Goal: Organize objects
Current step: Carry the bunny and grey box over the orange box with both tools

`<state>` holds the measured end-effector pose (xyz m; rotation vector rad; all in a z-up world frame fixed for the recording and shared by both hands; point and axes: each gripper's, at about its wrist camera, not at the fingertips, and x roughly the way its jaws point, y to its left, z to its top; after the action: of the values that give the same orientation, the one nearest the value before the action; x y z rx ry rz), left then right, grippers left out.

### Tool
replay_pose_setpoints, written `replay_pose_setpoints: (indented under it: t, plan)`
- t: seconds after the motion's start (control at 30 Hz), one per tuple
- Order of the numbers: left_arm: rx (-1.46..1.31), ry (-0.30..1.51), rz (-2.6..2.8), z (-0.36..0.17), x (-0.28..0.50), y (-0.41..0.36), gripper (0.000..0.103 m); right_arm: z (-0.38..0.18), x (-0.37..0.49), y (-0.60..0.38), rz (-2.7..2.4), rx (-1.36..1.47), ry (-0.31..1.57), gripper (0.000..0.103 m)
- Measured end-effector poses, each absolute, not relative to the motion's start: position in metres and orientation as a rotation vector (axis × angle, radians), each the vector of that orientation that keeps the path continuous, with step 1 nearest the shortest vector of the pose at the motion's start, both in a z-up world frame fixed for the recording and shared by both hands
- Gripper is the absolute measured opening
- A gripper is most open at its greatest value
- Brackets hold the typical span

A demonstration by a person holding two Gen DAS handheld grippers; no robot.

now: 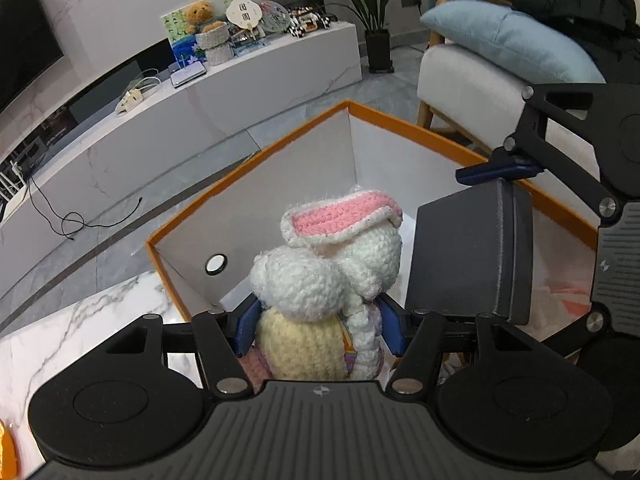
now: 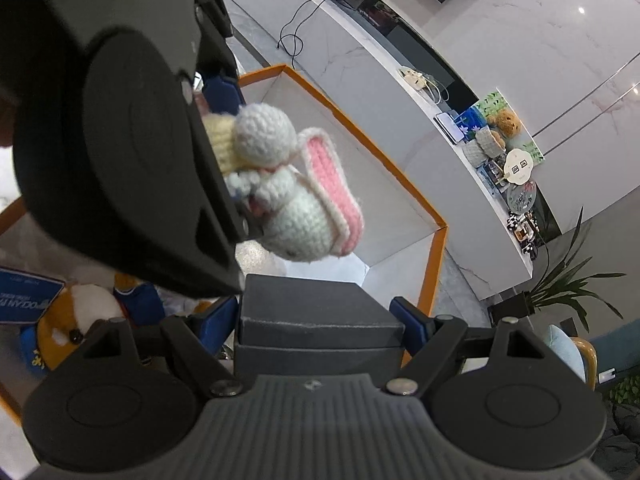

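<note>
A crocheted white bunny (image 1: 320, 276) with pink-lined ears and a yellow body is clamped between the blue pads of my left gripper (image 1: 320, 326). It hangs over the open white box with an orange rim (image 1: 256, 160). My right gripper (image 2: 316, 314) is shut on a dark grey lidded box (image 2: 316, 320), which sits just right of the bunny as the grey box (image 1: 472, 252) in the left wrist view. In the right wrist view the bunny (image 2: 292, 196) hangs head-down above the orange-rimmed box (image 2: 424, 204), beside the grey box.
Inside the orange-rimmed box lie an orange and white plush (image 2: 76, 320) and a blue card (image 2: 24, 296). A marble tabletop (image 1: 80, 320) lies at the left. Beyond are a white console (image 1: 260, 80), a loose cable (image 1: 68, 220), an armchair with a blue cushion (image 1: 500, 36) and a potted plant (image 1: 376, 40).
</note>
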<state>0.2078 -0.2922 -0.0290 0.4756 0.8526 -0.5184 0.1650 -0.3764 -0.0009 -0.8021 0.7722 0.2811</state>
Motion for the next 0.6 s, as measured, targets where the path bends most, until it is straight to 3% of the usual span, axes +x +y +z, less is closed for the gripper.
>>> replay_pose_setpoints:
  t: [0.6]
  plan:
    - [0.473, 0.906, -0.546, -0.049, 0.207, -0.293, 0.071, -0.027, 0.177, -0.372, 0.274, -0.803, 0.845, 0.083]
